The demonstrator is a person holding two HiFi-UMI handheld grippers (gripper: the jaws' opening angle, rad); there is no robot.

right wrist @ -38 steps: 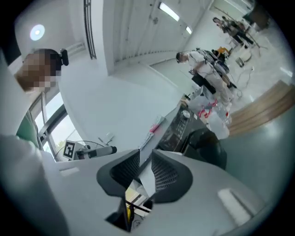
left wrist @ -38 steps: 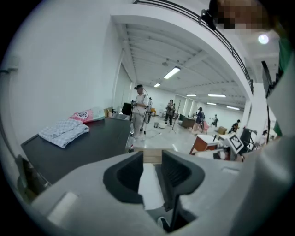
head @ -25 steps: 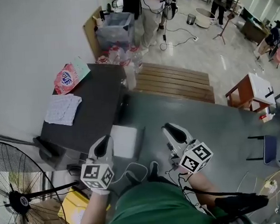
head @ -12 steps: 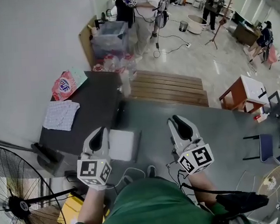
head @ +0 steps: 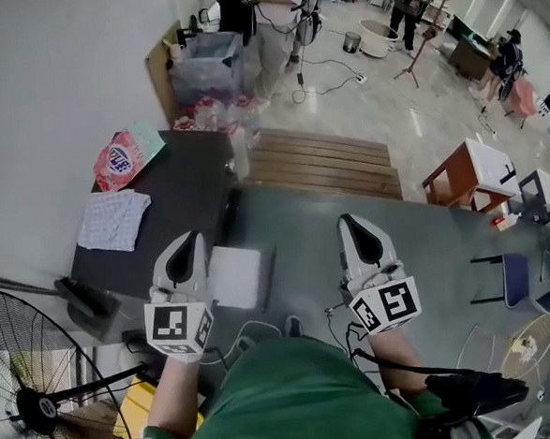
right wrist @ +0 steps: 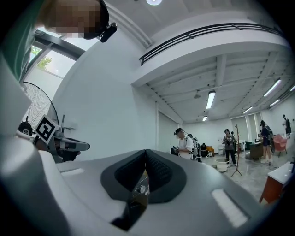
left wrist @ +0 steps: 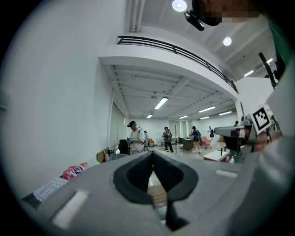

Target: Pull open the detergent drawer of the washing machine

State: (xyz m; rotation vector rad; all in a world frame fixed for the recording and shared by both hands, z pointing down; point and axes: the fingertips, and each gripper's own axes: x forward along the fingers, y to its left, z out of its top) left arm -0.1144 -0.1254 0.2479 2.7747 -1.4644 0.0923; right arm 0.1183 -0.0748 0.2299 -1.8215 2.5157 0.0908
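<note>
In the head view, the left tongs (head: 191, 248) and the right tongs (head: 356, 232) are held level, side by side and well apart, above the grey floor (head: 427, 250). Just beside the left tongs in this view, the white rectangular top of what appears to be the washing machine (head: 237, 276) is seen, set against a dark table (head: 184, 187). The detergent drawer cannot be made out, and neither tongs is seen to touch the machine. On the dark table a pink detergent bag (head: 116, 161) and a patterned cloth (head: 114, 220) are laid, near each other but apart. A standing fan (head: 24, 391) is placed at the lower left. A slatted wooden platform (head: 323, 164) lies beyond the grey floor.

In the left gripper view, the left tongs (left wrist: 153, 156) are seen clenched, the pad tips met and nothing caught between them. Several people (left wrist: 136, 138) are seen standing far down the room.

In the right gripper view, the right tongs (right wrist: 145, 152) are likewise seen clenched and empty. Through the slot below the pads a dark object with a small knob (right wrist: 138, 190) is glimpsed; too little of it is shown to be identified.
</note>
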